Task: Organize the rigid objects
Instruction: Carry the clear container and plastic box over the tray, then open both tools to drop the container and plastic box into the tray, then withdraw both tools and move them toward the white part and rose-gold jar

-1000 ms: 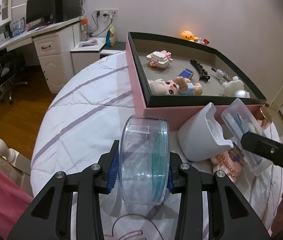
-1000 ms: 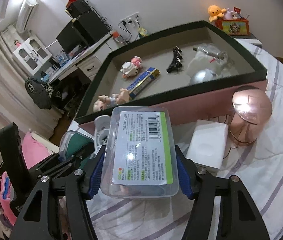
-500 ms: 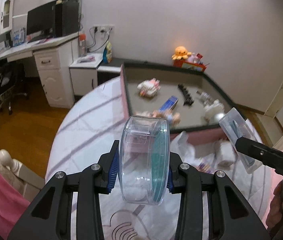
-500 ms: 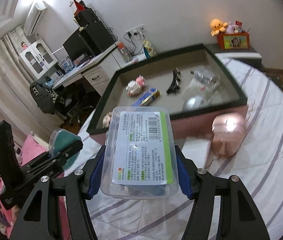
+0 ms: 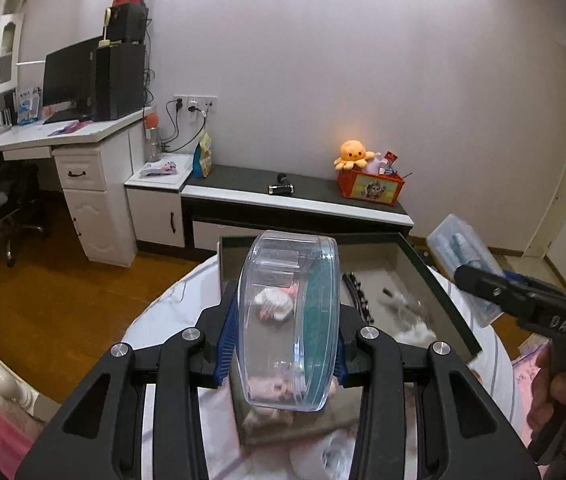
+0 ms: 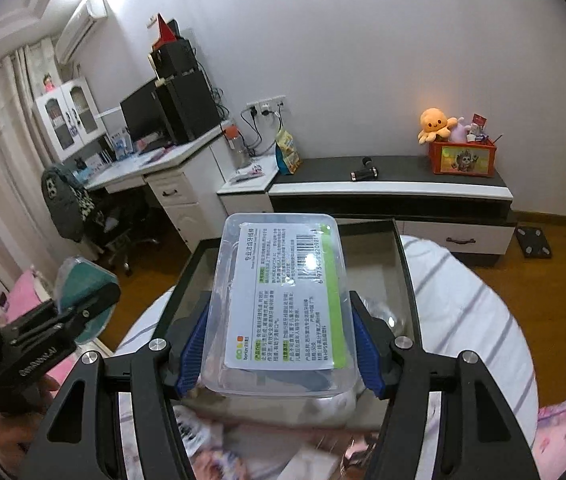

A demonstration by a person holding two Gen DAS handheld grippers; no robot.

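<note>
My left gripper (image 5: 283, 344) is shut on a round clear plastic container with a green lid (image 5: 289, 320), held on edge above the near end of the pink storage box (image 5: 441, 280). My right gripper (image 6: 279, 344) is shut on a clear rectangular plastic box with a printed label (image 6: 283, 300), also held in the air over the storage box (image 6: 405, 276). The right gripper and its box show at the right of the left wrist view (image 5: 463, 268). The left gripper shows at the left of the right wrist view (image 6: 79, 304). Small toys lie inside the storage box, blurred.
The storage box sits on a bed with a white striped quilt (image 6: 467, 320). Beyond are a low black-and-white cabinet (image 5: 295, 208) with an orange plush octopus (image 5: 353, 154), a white desk (image 5: 63, 136) with a monitor, and wooden floor (image 5: 63, 300).
Both grippers have risen with their containers and tilted up. The storage box and the bed now lie lower and farther in both views, and more of the wall shows.
</note>
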